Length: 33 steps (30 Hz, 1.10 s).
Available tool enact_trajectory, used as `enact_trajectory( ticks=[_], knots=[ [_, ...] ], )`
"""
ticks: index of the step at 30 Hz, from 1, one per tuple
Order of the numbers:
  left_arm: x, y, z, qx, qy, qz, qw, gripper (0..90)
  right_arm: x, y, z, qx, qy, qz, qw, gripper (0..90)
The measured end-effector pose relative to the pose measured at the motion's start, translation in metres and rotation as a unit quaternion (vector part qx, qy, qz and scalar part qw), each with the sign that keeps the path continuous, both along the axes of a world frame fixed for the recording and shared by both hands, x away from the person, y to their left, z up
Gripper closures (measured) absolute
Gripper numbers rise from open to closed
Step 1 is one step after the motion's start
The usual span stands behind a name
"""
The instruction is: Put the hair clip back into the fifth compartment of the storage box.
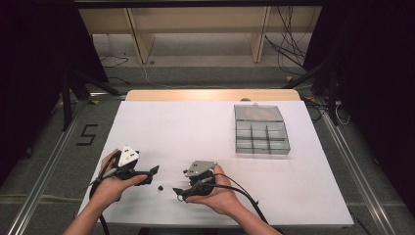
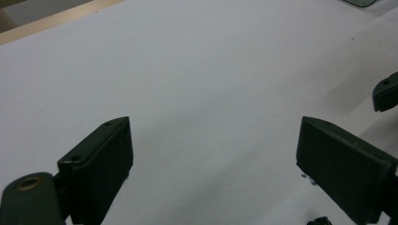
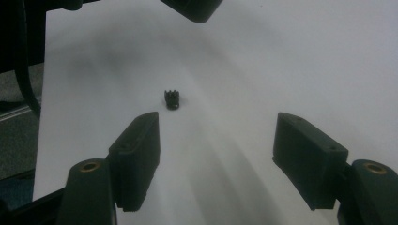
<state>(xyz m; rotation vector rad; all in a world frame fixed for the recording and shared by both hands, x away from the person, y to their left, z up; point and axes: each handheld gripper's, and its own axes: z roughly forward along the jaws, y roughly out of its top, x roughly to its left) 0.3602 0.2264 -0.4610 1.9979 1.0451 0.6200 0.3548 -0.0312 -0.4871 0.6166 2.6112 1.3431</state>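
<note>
A small black toothed part (image 1: 160,187) lies on the white table (image 1: 195,127) near its front edge, between the two grippers. In the right gripper view this part (image 3: 172,100) sits just ahead of the jaws, a little left of centre. My right gripper (image 3: 216,136) stands open with nothing between its jaws; in the high view the right gripper (image 1: 181,182) points left toward the part. My left gripper (image 2: 213,154) is open over bare table; in the high view the left gripper (image 1: 149,174) points right. The part's edge (image 2: 319,220) peeks in by its right jaw.
A clear plastic compartment box (image 1: 262,129) with its lid folded back stands at the back right of the table. The table's wooden far edge (image 1: 213,94) runs behind it. Cables trail from both grippers toward the front edge.
</note>
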Motion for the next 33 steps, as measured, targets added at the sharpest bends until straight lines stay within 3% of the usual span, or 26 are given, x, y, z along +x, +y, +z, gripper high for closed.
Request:
enact_trajectory(
  ticks=[15,29,33],
  knots=[
    [0.001,-0.001,0.0,0.001,-0.001,-0.001,1.0,10.8,0.009,0.054,-0.007,-0.024,0.01,0.028,0.9993,45.2],
    [0.0,-0.001,-0.001,0.004,0.002,-0.002,1.0,10.8,0.01,0.072,-0.016,-0.047,0.024,0.057,0.997,65.2],
    [0.001,-0.001,-0.001,0.006,0.002,-0.004,1.0,10.8,0.009,0.074,-0.016,-0.056,0.011,0.061,0.9965,70.9]
  ],
)
